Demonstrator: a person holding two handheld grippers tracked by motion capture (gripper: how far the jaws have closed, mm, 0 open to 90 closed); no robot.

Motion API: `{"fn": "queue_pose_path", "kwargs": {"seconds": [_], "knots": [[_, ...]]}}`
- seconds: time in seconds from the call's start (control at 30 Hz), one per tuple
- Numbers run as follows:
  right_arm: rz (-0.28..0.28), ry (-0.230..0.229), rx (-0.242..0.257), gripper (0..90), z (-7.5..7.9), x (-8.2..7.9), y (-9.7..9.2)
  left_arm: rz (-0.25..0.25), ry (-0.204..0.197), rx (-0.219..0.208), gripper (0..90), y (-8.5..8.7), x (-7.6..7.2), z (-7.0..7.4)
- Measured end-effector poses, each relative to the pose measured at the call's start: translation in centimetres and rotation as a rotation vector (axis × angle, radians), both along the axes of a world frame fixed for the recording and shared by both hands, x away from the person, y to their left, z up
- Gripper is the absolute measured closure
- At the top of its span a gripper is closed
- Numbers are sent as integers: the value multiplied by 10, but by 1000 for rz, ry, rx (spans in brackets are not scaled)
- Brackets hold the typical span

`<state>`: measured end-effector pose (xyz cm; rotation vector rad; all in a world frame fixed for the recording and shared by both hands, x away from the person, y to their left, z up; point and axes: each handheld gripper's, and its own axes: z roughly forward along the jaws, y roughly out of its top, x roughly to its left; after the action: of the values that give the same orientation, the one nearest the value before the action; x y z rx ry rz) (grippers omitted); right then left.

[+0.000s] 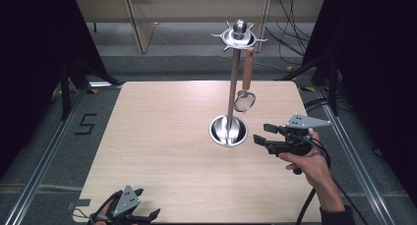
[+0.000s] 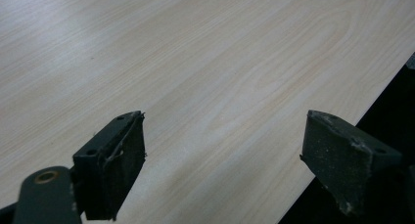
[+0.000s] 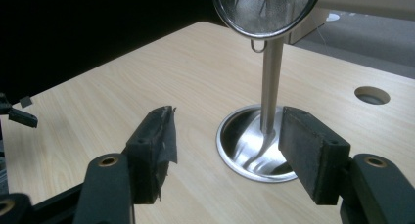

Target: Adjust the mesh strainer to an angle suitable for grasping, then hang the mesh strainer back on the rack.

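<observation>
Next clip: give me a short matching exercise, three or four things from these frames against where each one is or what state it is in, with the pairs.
Things:
1. strainer
2. stand base
3. left gripper
4. right gripper

Places or states:
A. at the table's near edge, jaws open on nothing
B. hangs by its brown handle from the stand's top ring
C. round steel dish resting on the table
D. beside the base, jaws open and empty

Pairs: 1-B, 2-C, 3-A, 4-D

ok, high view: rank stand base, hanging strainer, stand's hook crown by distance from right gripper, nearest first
From the right gripper:
1. Stand base, the dish just to its left on the table.
2. Strainer, hanging above and beyond the base, right of the pole.
3. Hook crown, at the pole's top, farthest.
</observation>
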<state>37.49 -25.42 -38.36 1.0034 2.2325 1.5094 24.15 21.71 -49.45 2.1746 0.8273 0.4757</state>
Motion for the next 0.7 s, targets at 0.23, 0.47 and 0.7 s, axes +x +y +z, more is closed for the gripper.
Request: {"fn": "queue_pose_path", "kwargs": {"seconds": [0.23,0.47,0.7], "knots": [[25,4,-10,383,-13,2,5,18,13,2,156,0,-1,1],[44,15,-46,371,-20,1,8,31,12,-23,156,-2,-2,0],[44,62,-57,369,-29,-3,14,15,9,-22,157,-1,-3,1]]}}
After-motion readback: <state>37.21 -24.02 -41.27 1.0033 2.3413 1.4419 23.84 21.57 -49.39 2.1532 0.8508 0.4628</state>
